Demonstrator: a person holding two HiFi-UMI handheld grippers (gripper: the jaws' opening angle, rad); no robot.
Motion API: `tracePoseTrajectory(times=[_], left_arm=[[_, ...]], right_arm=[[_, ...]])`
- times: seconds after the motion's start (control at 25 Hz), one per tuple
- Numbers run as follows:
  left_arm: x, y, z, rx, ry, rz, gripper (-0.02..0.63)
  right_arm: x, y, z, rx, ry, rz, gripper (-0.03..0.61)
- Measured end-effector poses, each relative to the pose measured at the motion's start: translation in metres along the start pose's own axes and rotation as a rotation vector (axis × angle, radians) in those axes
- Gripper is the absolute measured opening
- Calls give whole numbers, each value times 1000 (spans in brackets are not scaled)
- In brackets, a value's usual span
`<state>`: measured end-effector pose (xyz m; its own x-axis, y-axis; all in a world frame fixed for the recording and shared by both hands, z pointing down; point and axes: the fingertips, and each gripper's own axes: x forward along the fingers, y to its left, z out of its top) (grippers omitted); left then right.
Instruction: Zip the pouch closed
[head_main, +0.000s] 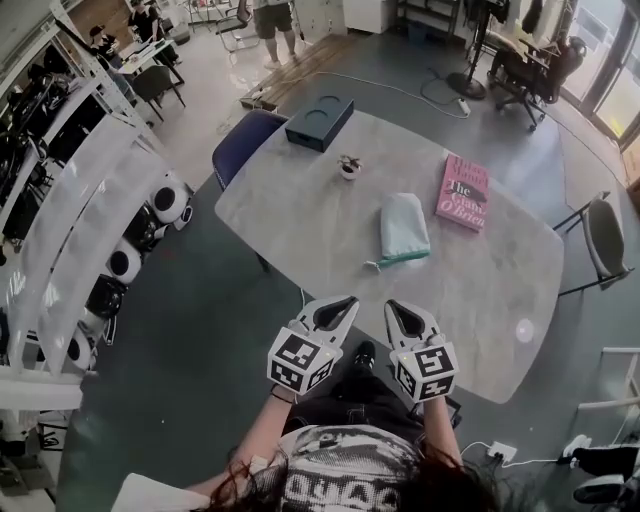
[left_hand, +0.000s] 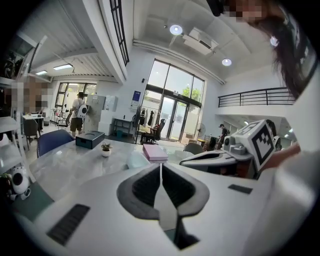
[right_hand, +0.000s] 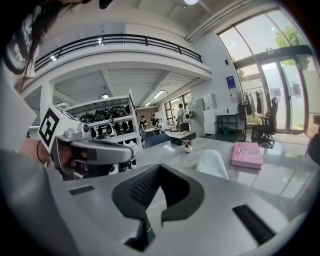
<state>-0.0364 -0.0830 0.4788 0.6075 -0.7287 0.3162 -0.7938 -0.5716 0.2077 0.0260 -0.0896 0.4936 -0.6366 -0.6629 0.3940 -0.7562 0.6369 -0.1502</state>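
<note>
A high, bright workshop hall with tall glazed doors, a railed mezzanine and white shelving down one side surrounds a large pale grey stone-patterned counter (head_main: 300, 225) with rounded corners. Near its middle lies the pale mint fabric pouch (head_main: 404, 228), flat, with its teal zipper edge turned toward the near edge. Whether that zip is open or done up is too small to tell. Beside it, toward the right edge and not touching, lies a pink paperback book (head_main: 462, 192). Its cover has a line in small print that cannot be read, and below it a larger title that seems to say "The Giant O'Brien". At the far edge sit a dark blue rectangular box (head_main: 320, 123) and, just in front of it, a small green plant in a white pot (head_main: 349, 166). A blue upholstered chair (head_main: 243, 140) stands at the far left corner. Over the near edge, well short of the pouch, the left hand-held gripper (head_main: 338, 308) and the right hand-held gripper (head_main: 400, 312) hover side by side. Each carries a cube of black-and-white square markers, and each has its dark pads pressed together with nothing between them.
</note>
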Motion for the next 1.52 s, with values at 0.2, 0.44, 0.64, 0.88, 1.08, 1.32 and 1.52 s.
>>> tracePoseTrajectory(times=[0.2, 0.44, 0.64, 0.88, 1.08, 1.32, 1.52], left_arm=[[40, 11, -13, 2, 60, -40, 18], [89, 35, -43, 77, 197, -65, 118], [118, 62, -77, 247, 377, -72, 118], [148, 81, -116, 387, 542, -108, 120], [162, 90, -134, 455, 649, -136, 130], [180, 94, -145, 474, 724, -168, 127], [184, 92, -148, 486, 751, -239, 73]], right_arm=[[22, -30, -11, 24, 50, 8, 0], [31, -58, -25, 66, 81, 19, 0], [32, -71, -36, 85, 101, 27, 0], [31, -87, -37, 96, 101, 27, 0], [27, -92, -40, 97, 118, 12, 0], [28, -94, -41, 102, 127, -15, 0], [37, -95, -35, 113, 131, -56, 0]])
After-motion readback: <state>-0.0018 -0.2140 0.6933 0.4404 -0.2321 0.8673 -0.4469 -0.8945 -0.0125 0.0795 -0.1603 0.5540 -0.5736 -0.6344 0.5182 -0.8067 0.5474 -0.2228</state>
